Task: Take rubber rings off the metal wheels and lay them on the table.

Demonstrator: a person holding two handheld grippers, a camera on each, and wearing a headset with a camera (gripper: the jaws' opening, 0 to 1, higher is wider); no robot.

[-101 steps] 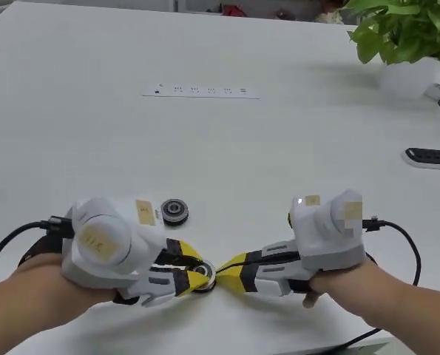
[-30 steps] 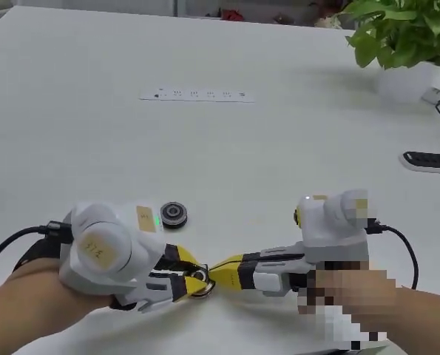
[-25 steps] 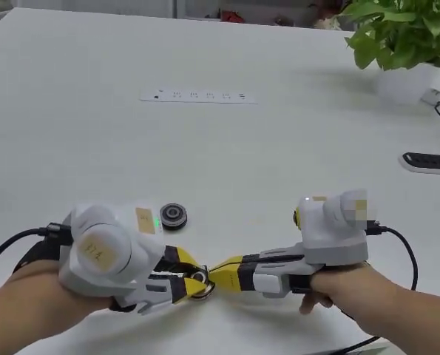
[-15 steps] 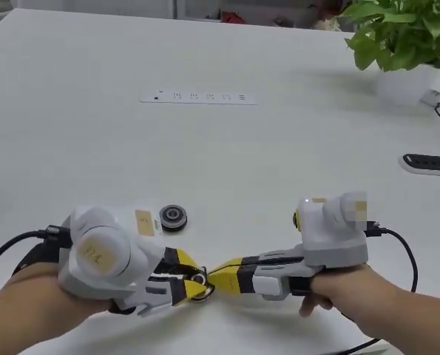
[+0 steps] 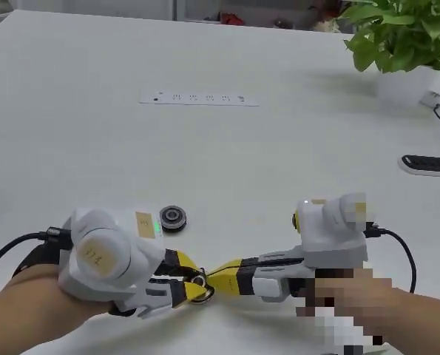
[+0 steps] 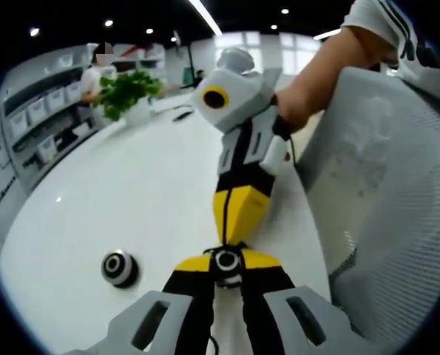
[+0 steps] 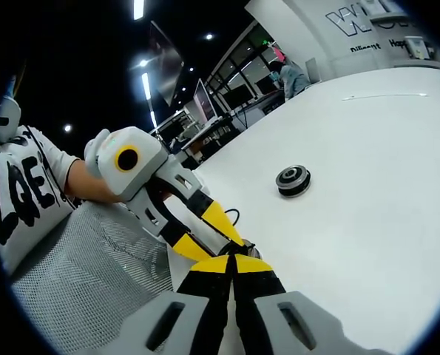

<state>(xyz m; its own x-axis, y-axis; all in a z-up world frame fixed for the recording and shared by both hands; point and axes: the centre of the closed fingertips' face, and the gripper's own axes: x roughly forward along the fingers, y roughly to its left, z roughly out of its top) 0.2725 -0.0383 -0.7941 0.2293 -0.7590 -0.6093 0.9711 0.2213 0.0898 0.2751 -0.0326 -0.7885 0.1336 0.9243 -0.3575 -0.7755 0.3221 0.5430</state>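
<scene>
My left gripper (image 5: 192,286) is shut on a small metal wheel (image 6: 227,260), held just above the white table (image 5: 227,163) near its front edge. My right gripper (image 5: 218,279) meets it tip to tip from the right, its yellow jaws shut on the thin black rubber ring (image 5: 202,282) at the wheel's rim. In the left gripper view the right gripper (image 6: 231,235) comes down from above onto the wheel. A second metal wheel (image 5: 172,217) with its black ring lies flat on the table behind the left gripper, and appears again as the second wheel (image 7: 292,180).
A flush socket strip (image 5: 199,97) sits mid-table. A potted plant (image 5: 401,33) and a black device (image 5: 429,163) are at the far right. Cables trail from both grippers. A grey mesh chair (image 6: 382,207) is close behind the table's front edge.
Both grippers stay tip to tip on the held wheel and have drifted slightly towards the front edge. The loose wheel has not moved.
</scene>
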